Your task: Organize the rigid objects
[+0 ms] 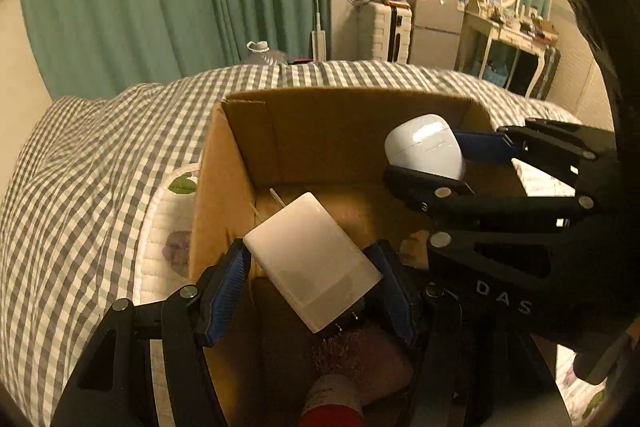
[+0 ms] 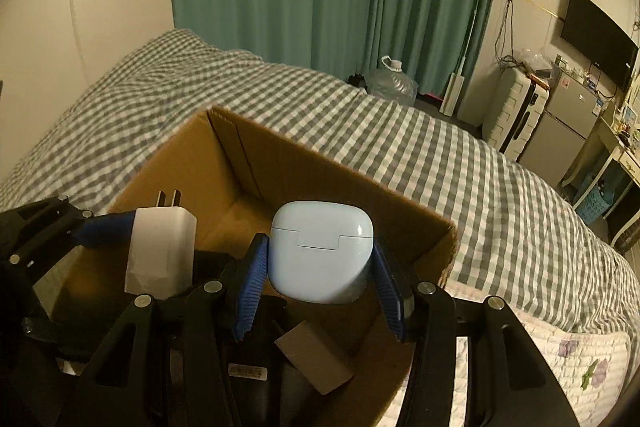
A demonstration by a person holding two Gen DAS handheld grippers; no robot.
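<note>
An open cardboard box [image 1: 320, 131] sits on the checked bed; it also shows in the right wrist view [image 2: 256, 155]. My left gripper [image 1: 312, 271] is shut on a white wall charger [image 1: 310, 259] and holds it over the box; the charger also shows in the right wrist view [image 2: 160, 251], prongs up. My right gripper [image 2: 320, 271] is shut on a pale blue earbud case [image 2: 320, 251] above the box's right side. That case also shows in the left wrist view [image 1: 424, 145], with the right gripper [image 1: 430, 157] reaching in from the right.
Inside the box lie a dark object with a barcode label [image 2: 248, 371], a loose cardboard piece [image 2: 312, 359] and a red-and-white container [image 1: 332, 403]. A quilted floral pad [image 1: 168, 227] lies beside the box. A water jug [image 2: 392, 83], suitcase [image 2: 516, 115] and fridge stand beyond the bed.
</note>
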